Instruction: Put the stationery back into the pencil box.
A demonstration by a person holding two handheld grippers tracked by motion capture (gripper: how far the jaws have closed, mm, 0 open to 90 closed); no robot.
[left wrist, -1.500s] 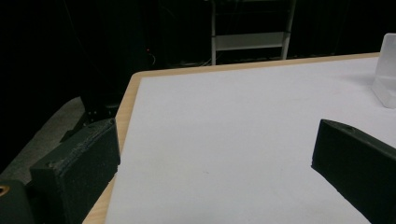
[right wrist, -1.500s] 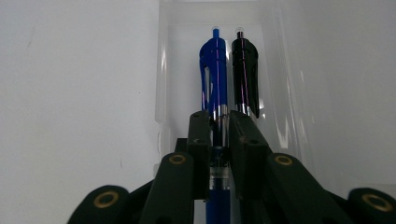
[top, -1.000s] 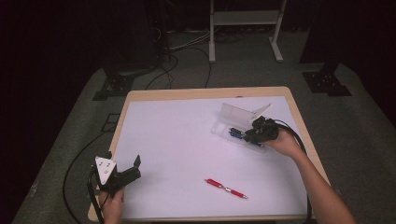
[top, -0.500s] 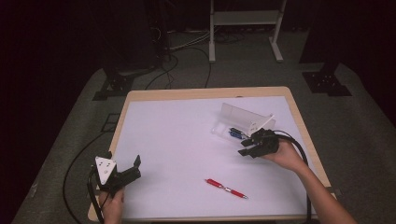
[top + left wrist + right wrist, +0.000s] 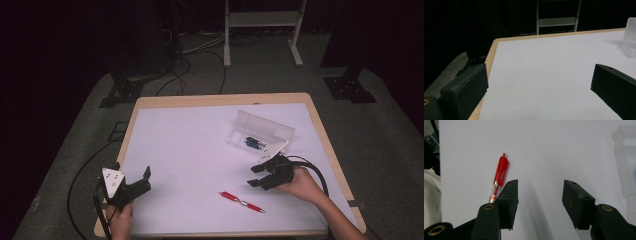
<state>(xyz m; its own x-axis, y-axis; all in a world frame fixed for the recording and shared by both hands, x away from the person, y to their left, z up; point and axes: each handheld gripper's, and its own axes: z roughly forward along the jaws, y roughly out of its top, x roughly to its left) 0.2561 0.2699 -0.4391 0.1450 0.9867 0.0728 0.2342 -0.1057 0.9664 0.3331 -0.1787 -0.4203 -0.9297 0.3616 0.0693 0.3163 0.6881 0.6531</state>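
A red pen [image 5: 242, 201] lies on the white table surface [image 5: 190, 150] near the front edge; in the right gripper view the red pen [image 5: 500, 173] lies just left of my left jaw. My right gripper [image 5: 256, 176] is open and empty, held low between the pen and a clear plastic case [image 5: 260, 135]. The case stands open with a blue pen [image 5: 253, 143] inside. My left gripper [image 5: 145, 179] is open and empty near the front left corner. In the left gripper view my left gripper [image 5: 539, 85] faces the bare table, with the case [image 5: 630, 37] at the far right.
The wooden table rim [image 5: 220, 99] borders the white surface. Beyond the table, cables [image 5: 200, 50] run over a grey floor, with a white metal frame [image 5: 260, 20] and black stands [image 5: 350, 85] behind. Bare white surface spreads across the middle and left.
My right gripper has drawn back from the clear case toward the front, closer to the red pen. The left gripper has stayed put.
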